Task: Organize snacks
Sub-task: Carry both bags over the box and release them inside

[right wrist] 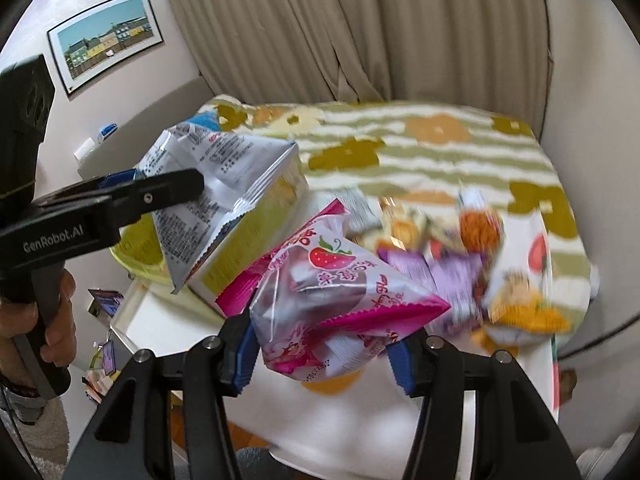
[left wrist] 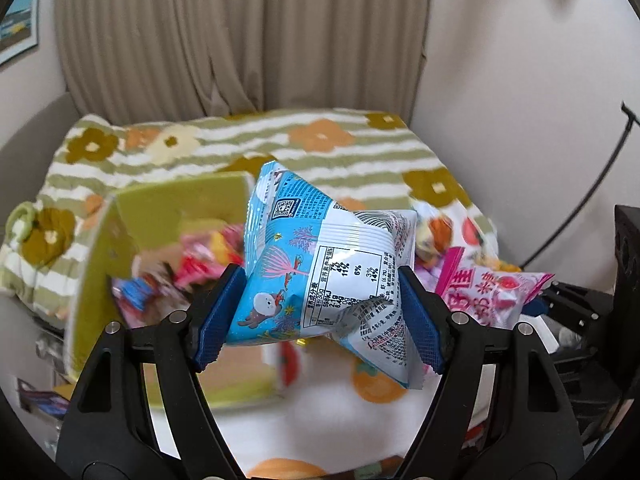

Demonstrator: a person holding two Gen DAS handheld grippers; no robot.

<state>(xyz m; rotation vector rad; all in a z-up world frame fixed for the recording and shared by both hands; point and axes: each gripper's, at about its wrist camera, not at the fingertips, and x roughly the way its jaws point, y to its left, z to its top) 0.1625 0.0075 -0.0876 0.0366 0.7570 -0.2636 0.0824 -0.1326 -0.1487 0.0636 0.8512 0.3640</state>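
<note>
My left gripper [left wrist: 320, 312] is shut on a blue and white snack bag [left wrist: 320, 272] and holds it in the air, just right of a green box [left wrist: 160, 216] that holds several snack packets. The same bag [right wrist: 224, 176] and left gripper [right wrist: 172, 188] show at the left of the right wrist view, over the green box [right wrist: 256, 240]. My right gripper [right wrist: 320, 356] is shut on a pink strawberry candy bag [right wrist: 332, 300], held above the table. That pink bag [left wrist: 492, 292] also shows at the right of the left wrist view.
A pile of loose snack packets [right wrist: 460, 264] lies on the white fruit-print tablecloth [right wrist: 360, 420], right of the box. Behind stands a sofa under a green striped flower blanket [right wrist: 420, 148], then curtains. A black stand [left wrist: 628, 264] is at the right.
</note>
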